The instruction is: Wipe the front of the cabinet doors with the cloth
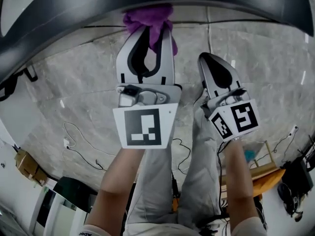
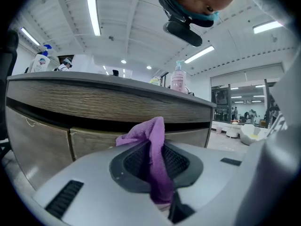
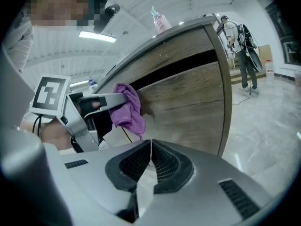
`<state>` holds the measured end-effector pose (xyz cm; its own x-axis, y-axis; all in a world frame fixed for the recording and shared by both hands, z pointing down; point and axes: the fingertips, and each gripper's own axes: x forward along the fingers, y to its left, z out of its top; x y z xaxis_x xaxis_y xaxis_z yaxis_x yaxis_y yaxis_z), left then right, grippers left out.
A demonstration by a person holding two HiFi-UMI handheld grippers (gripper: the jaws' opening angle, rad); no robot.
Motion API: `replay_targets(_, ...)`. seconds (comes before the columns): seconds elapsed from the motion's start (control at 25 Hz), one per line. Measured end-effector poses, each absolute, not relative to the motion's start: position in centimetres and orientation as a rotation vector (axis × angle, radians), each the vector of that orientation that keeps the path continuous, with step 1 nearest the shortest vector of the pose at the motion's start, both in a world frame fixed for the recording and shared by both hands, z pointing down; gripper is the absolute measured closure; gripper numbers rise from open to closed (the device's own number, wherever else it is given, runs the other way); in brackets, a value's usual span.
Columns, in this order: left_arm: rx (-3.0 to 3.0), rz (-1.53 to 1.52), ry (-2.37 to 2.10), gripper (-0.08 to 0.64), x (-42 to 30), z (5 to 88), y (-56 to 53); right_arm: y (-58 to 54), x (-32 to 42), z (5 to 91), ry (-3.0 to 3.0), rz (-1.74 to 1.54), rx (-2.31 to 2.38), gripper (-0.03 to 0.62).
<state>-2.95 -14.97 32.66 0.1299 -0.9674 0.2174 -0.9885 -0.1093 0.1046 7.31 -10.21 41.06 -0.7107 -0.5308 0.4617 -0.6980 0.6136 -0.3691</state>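
My left gripper (image 1: 147,31) is shut on a purple cloth (image 1: 147,17), which bunches out past its tips. In the left gripper view the cloth (image 2: 153,147) hangs between the pads, just short of the wood-grain cabinet doors (image 2: 42,140) under a grey counter top. From the right gripper view the cloth (image 3: 128,108) sits close to the cabinet front (image 3: 188,107), touching or nearly touching it. My right gripper (image 3: 150,147) is shut with nothing between its pads, held to the right of the left one and a little lower, away from the doors (image 1: 209,58).
Bottles (image 2: 178,76) stand on the counter top (image 2: 108,79). The cabinet's right end panel (image 3: 225,84) borders a pale marble floor (image 1: 266,58). Cables (image 1: 78,146) trail on the floor, and a wooden stool (image 1: 261,168) is behind my legs. A person (image 3: 243,41) stands far off.
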Motion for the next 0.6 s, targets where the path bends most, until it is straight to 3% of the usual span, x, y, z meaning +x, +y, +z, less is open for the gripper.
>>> replay_targets(0.6,2.175,0.072,-1.946,0.502,13.4,32.4,-19.3,-12.1,22.5,41.5,-2.535,0.752,0.937,0.563)
